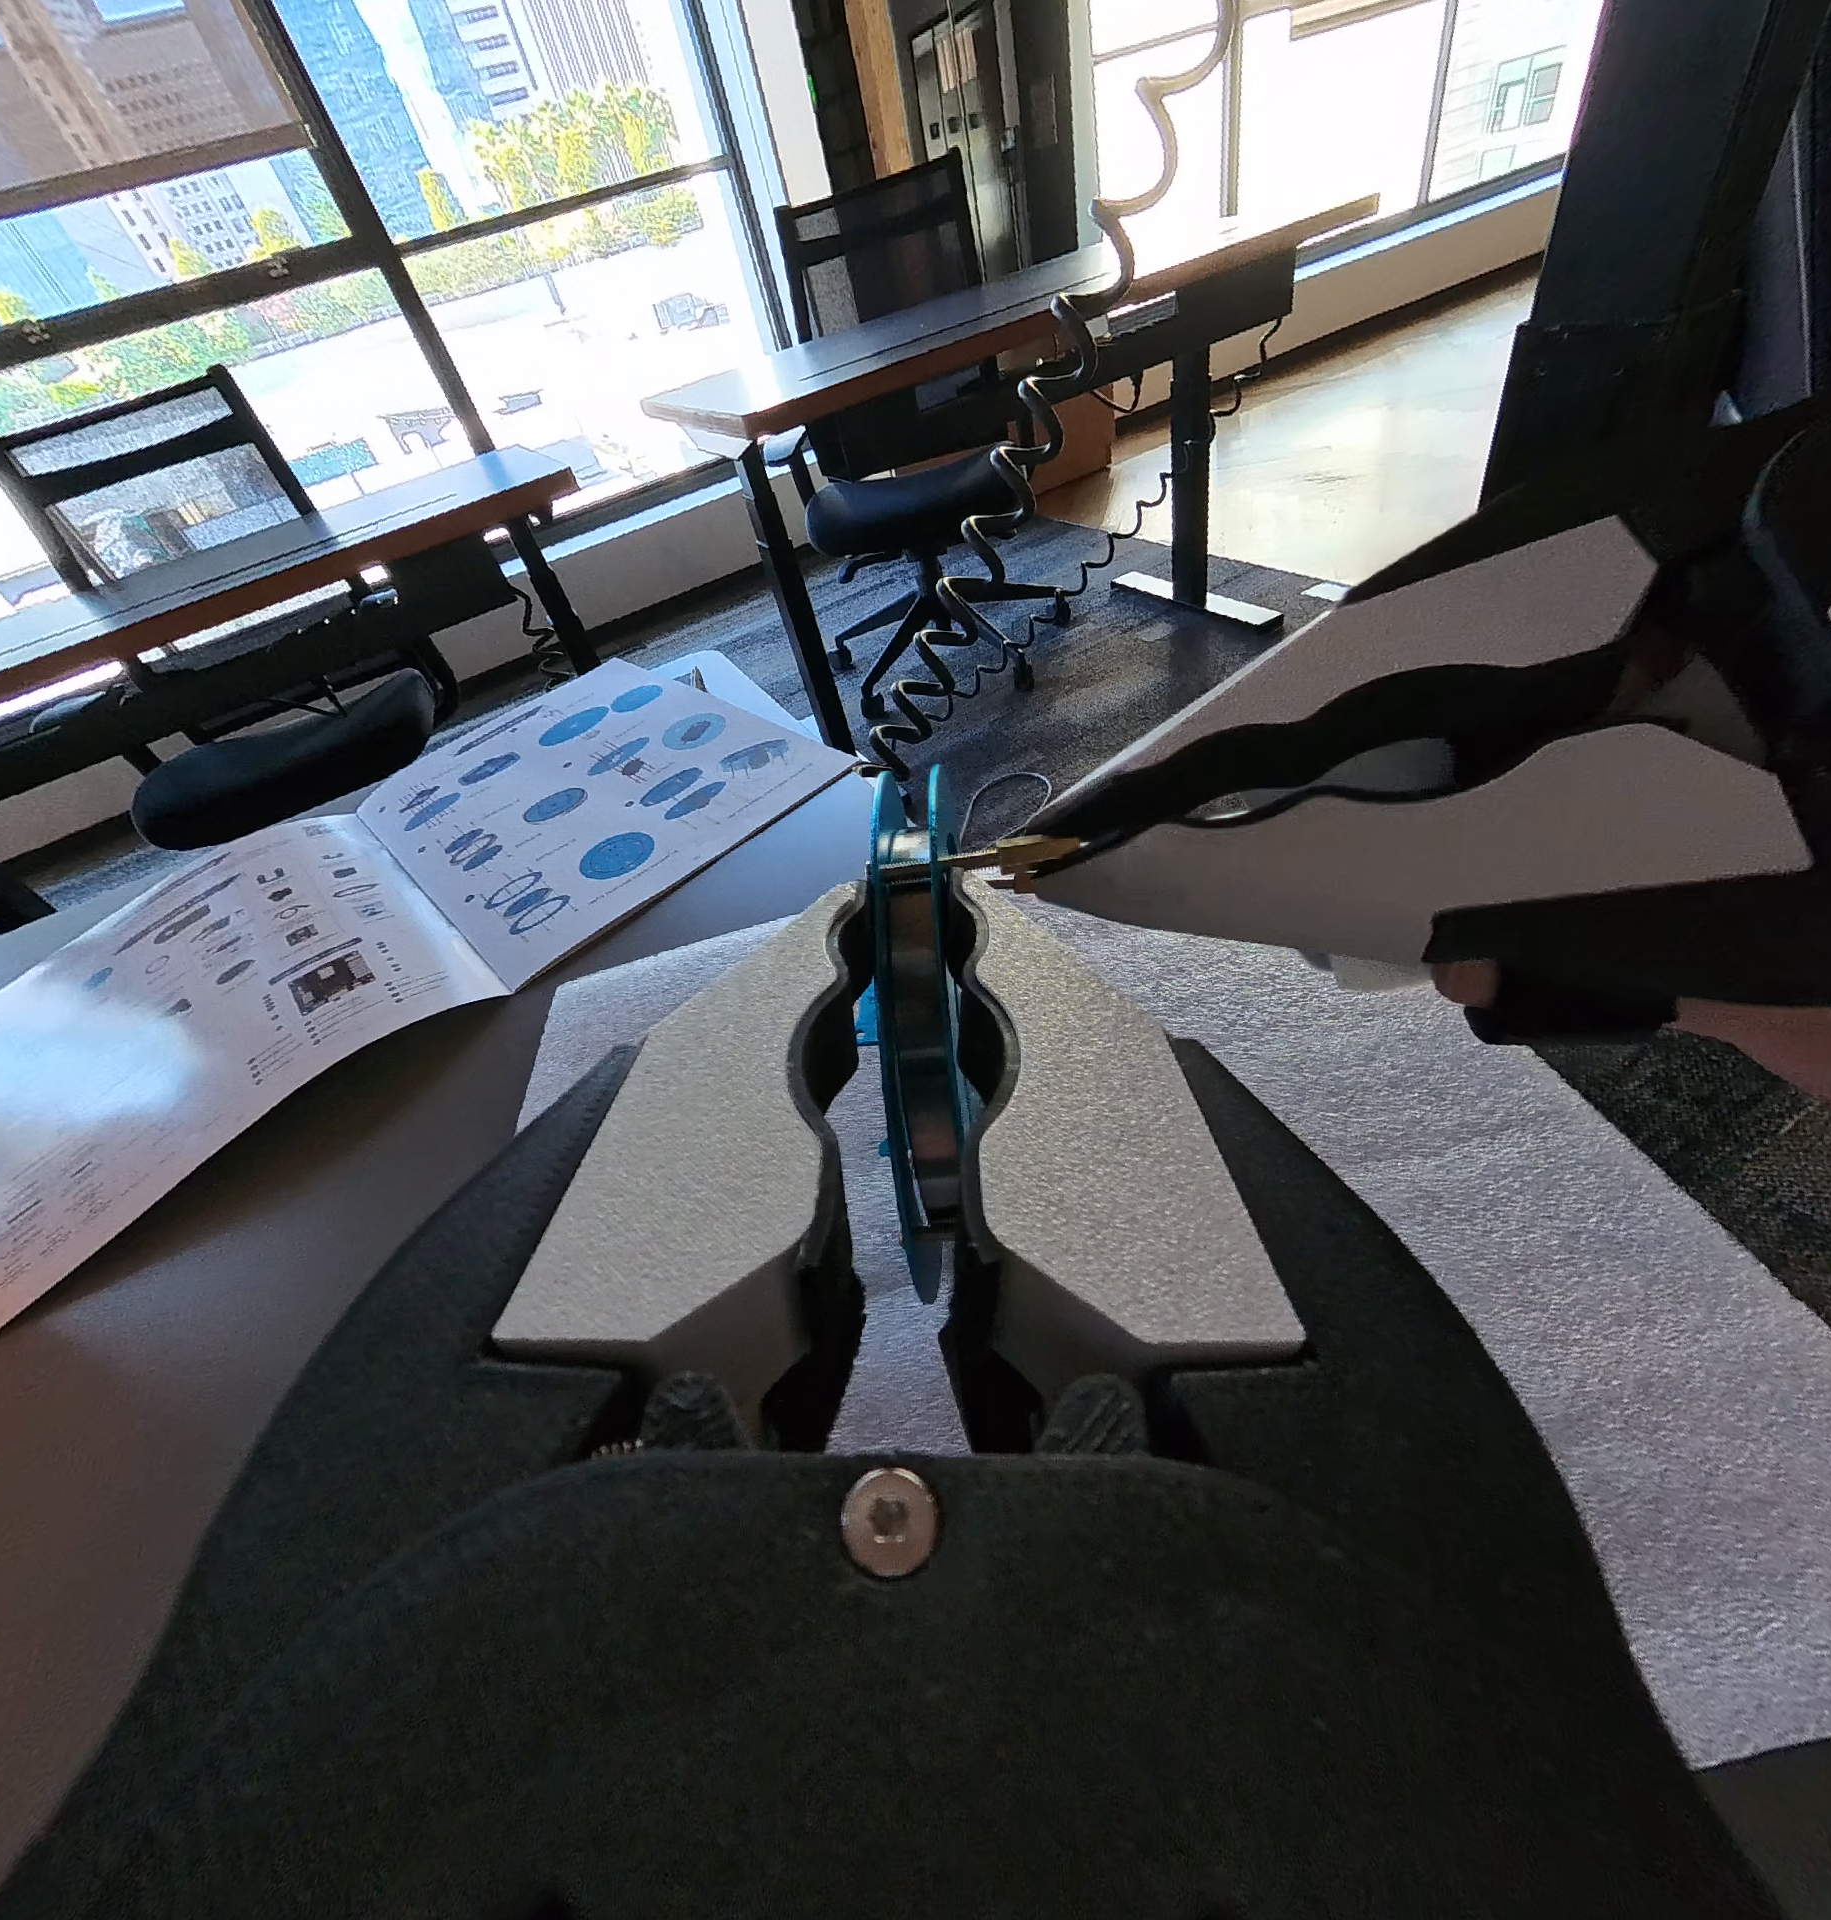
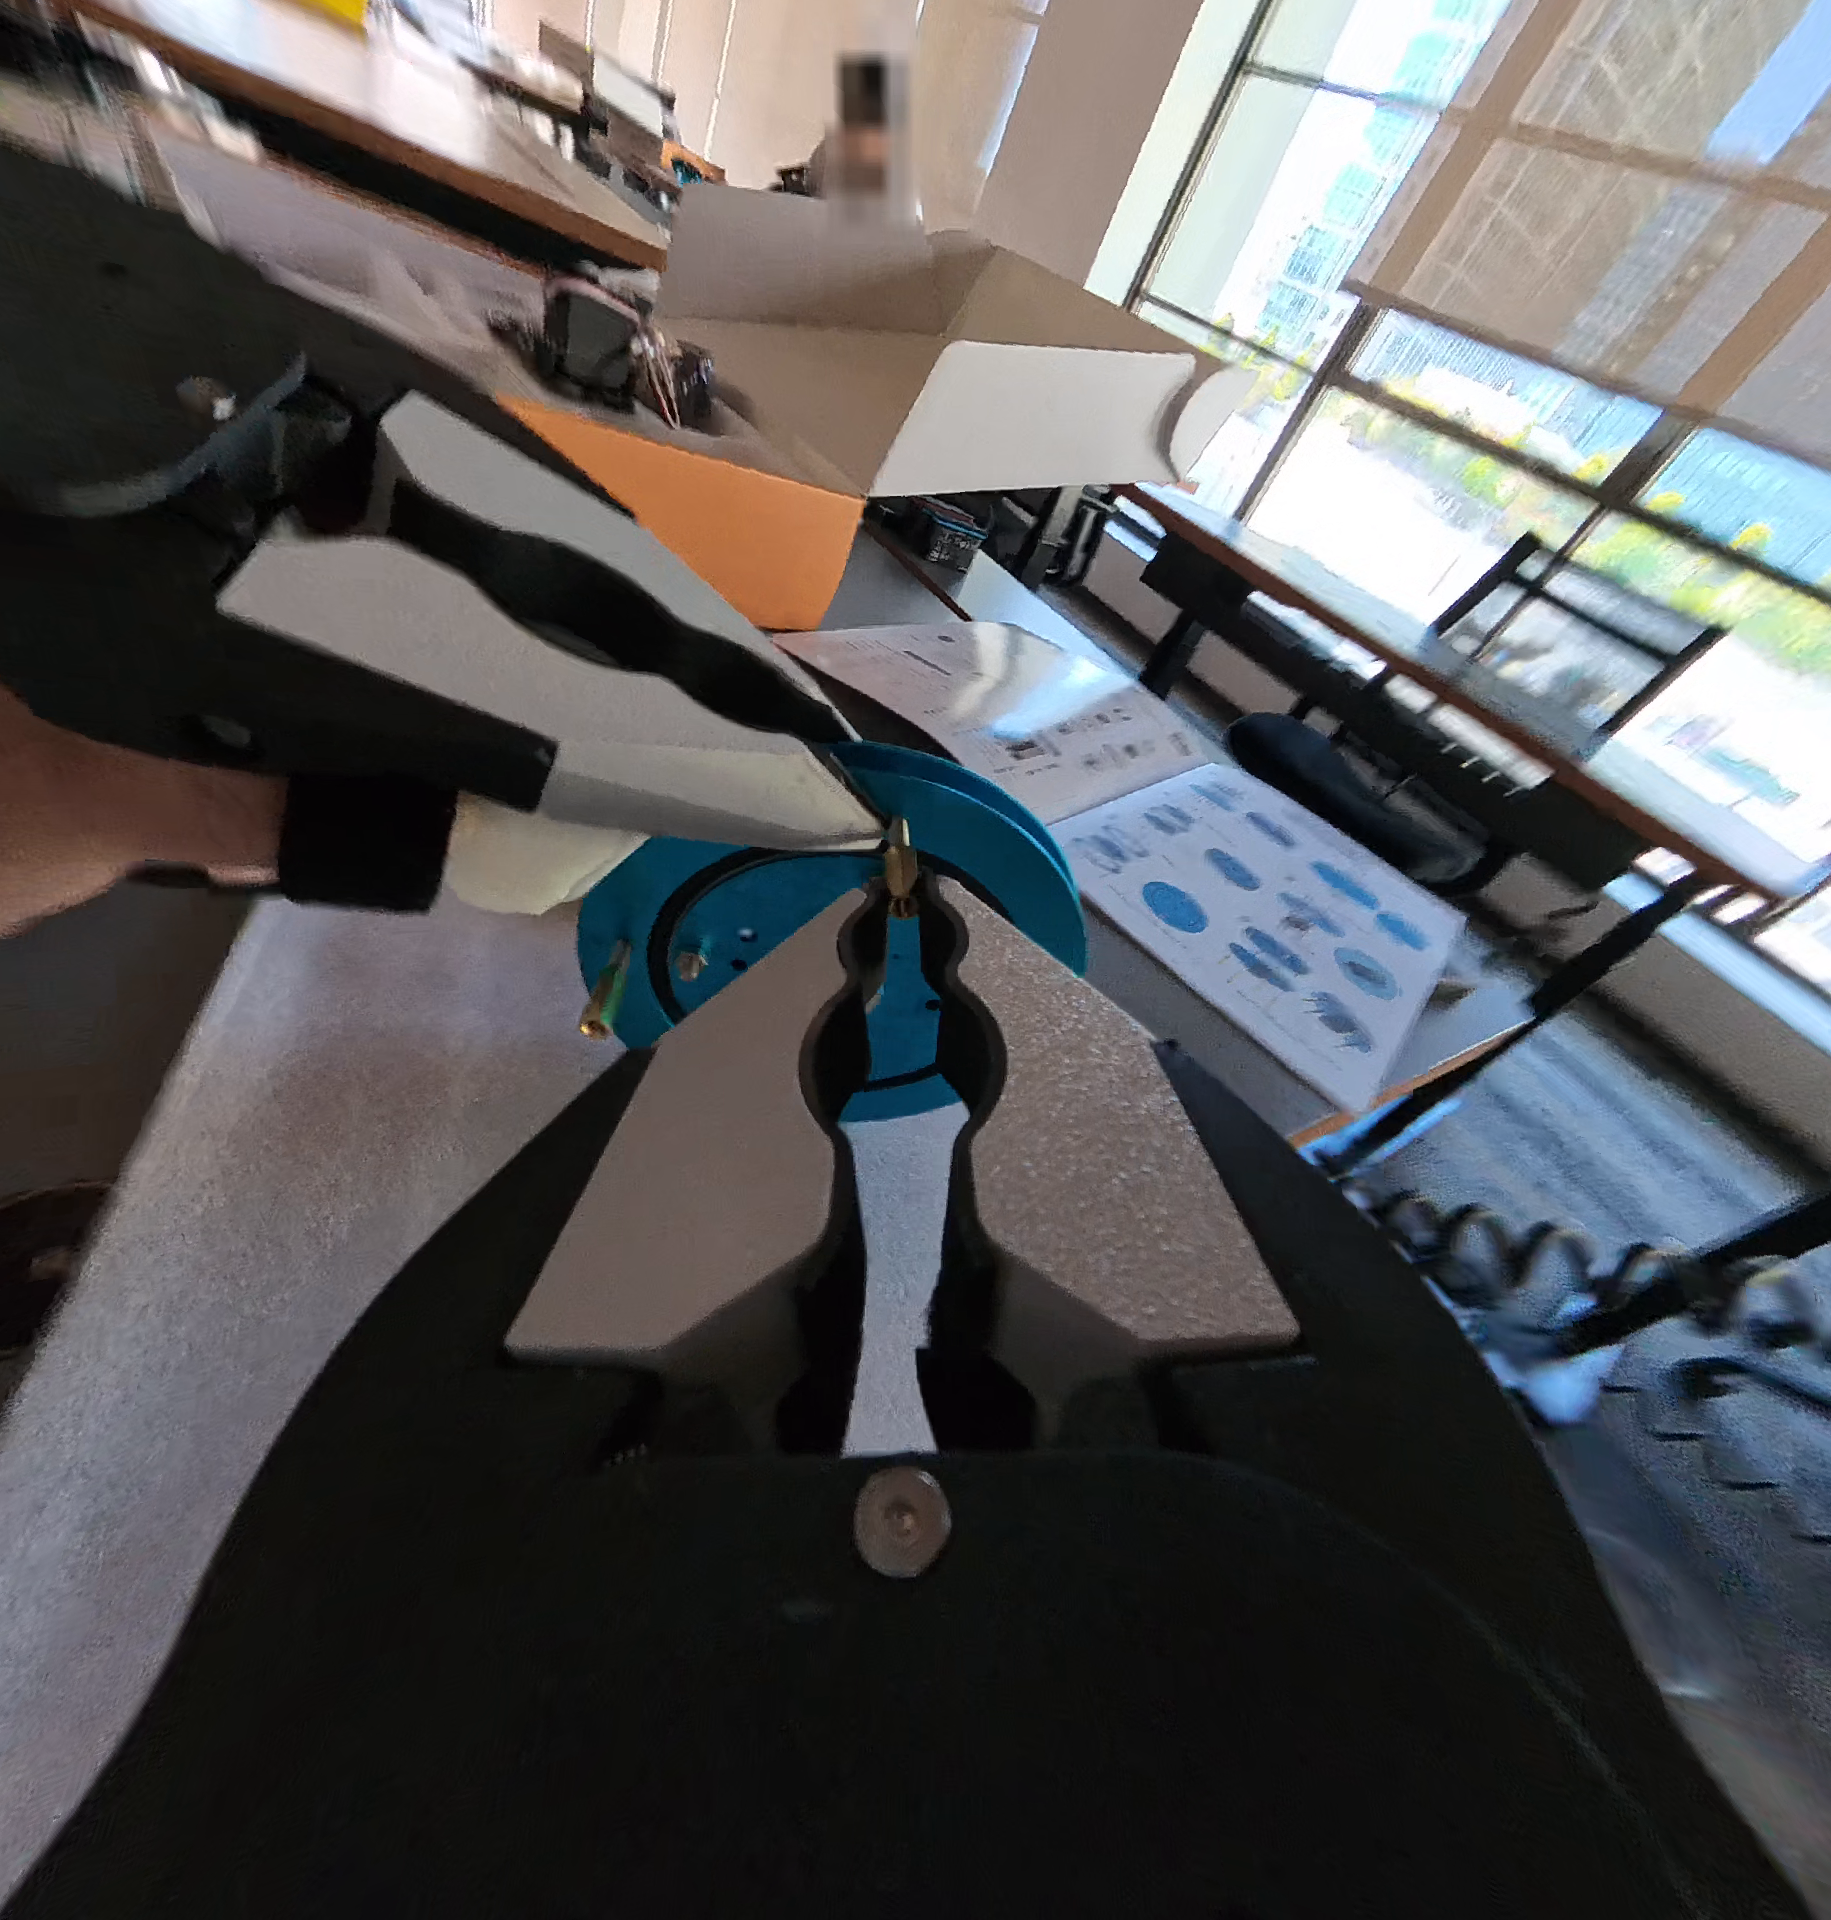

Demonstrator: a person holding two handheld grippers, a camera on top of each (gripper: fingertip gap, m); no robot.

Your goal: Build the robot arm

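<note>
**A:** Start at the jaws. What does the left gripper [image 1: 906, 914] have?

**B:** Its jaws are clamped on a blue disc assembly [image 1: 919, 1039], two round blue plates stacked face to face with a dark ring between them. The discs stand on edge, rims running straight down the gap between the two grey fingers [image 1: 703, 1132].

**A:** And the right gripper [image 2: 898, 902]?

**B:** Closed at the very tips on a small brass standoff [image 2: 898, 868]. In the left wrist view that same gripper comes in from the right, and the brass piece's end meets the upper part of the outer blue plate.

**A:** Anything else on the discs?

**B:** In the right wrist view, a second brass standoff [image 2: 607, 995] sticks out from the plate's face at lower left, and a shorter stud [image 2: 691, 961] sits just beside it. The left gripper shows there too, gripping the disc edges from the upper left, with a hand [image 2: 80, 790] behind it.

**A:** What lies beneath?

**B:** A white foam sheet [image 1: 1410, 1299] on the table [image 1: 215, 1403]; the discs are held above it.

**A:** And farther out?

**B:** An open instruction booklet [image 1: 371, 914] with blue diagrams lies flat on the table to the left. An open orange-sided cardboard box [image 2: 745, 520] stands behind. A black coiled cable [image 1: 994, 540] trails upward, with desks [image 1: 942, 343], office chairs [image 1: 911, 509] and large windows [image 1: 319, 208] beyond.
</note>
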